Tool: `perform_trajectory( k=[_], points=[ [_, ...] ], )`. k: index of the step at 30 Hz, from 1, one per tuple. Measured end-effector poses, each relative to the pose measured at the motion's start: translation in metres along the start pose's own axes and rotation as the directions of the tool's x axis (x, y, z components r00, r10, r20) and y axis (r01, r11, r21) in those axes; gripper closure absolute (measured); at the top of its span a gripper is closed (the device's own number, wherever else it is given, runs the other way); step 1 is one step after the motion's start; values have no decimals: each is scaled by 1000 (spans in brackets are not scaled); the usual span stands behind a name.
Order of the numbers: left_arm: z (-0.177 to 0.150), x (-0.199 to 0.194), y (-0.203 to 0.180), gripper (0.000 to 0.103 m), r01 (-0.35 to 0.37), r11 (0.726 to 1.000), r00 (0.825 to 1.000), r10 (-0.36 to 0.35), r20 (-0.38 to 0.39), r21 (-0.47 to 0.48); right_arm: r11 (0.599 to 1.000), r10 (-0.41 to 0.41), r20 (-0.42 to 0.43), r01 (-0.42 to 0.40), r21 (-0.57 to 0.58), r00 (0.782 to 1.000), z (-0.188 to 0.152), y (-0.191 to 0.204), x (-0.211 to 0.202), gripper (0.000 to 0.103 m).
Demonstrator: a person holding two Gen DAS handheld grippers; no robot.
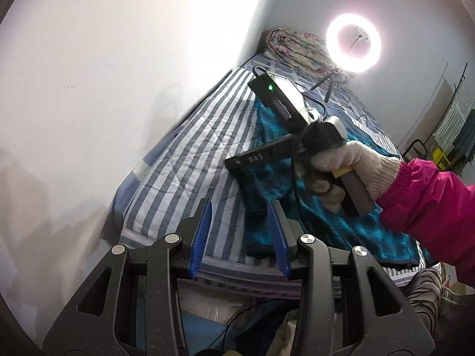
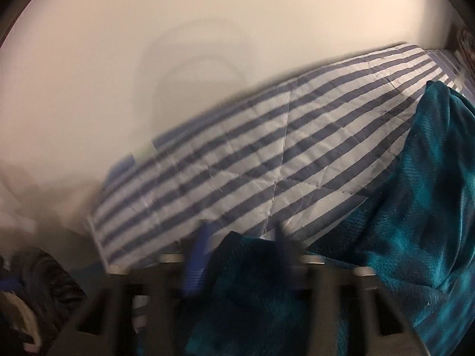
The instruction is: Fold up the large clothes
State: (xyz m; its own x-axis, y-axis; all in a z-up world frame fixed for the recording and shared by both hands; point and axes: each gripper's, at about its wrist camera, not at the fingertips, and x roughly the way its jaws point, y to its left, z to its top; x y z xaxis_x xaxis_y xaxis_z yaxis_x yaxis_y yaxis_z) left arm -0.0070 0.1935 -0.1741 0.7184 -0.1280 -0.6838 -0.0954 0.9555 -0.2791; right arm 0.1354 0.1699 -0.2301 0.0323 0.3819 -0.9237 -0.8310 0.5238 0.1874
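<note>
A teal fleece garment (image 1: 335, 222) lies spread on the striped bedspread (image 1: 190, 160). My left gripper (image 1: 240, 231) hovers over the bed's near edge, just left of the garment. Its blue pads are open with nothing between them. A gloved hand (image 1: 356, 160) with a pink sleeve holds the right tool over the garment; its fingertips are hidden in this view. In the blurred right wrist view, my right gripper (image 2: 240, 249) has a bunched fold of the teal garment (image 2: 415, 192) filling the gap between its blue fingers. The rest of the cloth rises to the right.
A white wall runs along the bed's left side. A lit ring light (image 1: 353, 43) on a stand, a floral bundle (image 1: 297, 47) and cables sit at the bed's far end. Dark clothes (image 2: 44, 290) and clutter lie below the bed's near edge.
</note>
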Motion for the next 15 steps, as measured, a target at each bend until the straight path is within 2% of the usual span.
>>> perform_trajectory(
  k=[1, 2, 6, 8, 12, 15],
  points=[
    [0, 1, -1, 63, 0, 1000, 1000, 0, -2, -4, 1000, -1, -3, 1, 4, 1000, 0, -2, 2, 93],
    [1, 0, 0, 63, 0, 1000, 1000, 0, -2, -7, 1000, -4, 12, 4, 9, 1000, -4, -2, -4, 96],
    [0, 1, -1, 63, 3, 1000, 1000, -3, -2, -3, 999, 9, 115, -14, 46, 993, -25, -7, -48, 97],
    [1, 3, -1, 63, 7, 1000, 1000, -7, -2, 0, 994, 38, 195, -57, 92, 980, -51, -12, -87, 97],
    [2, 8, -8, 63, 28, 1000, 1000, -28, -8, 9, 978, 16, 330, -85, 193, 944, -108, -23, -151, 97],
    [4, 14, -17, 63, 49, 999, 999, -49, -15, 16, 957, -20, 366, -88, 277, 930, -149, -30, -175, 97]
  ],
)
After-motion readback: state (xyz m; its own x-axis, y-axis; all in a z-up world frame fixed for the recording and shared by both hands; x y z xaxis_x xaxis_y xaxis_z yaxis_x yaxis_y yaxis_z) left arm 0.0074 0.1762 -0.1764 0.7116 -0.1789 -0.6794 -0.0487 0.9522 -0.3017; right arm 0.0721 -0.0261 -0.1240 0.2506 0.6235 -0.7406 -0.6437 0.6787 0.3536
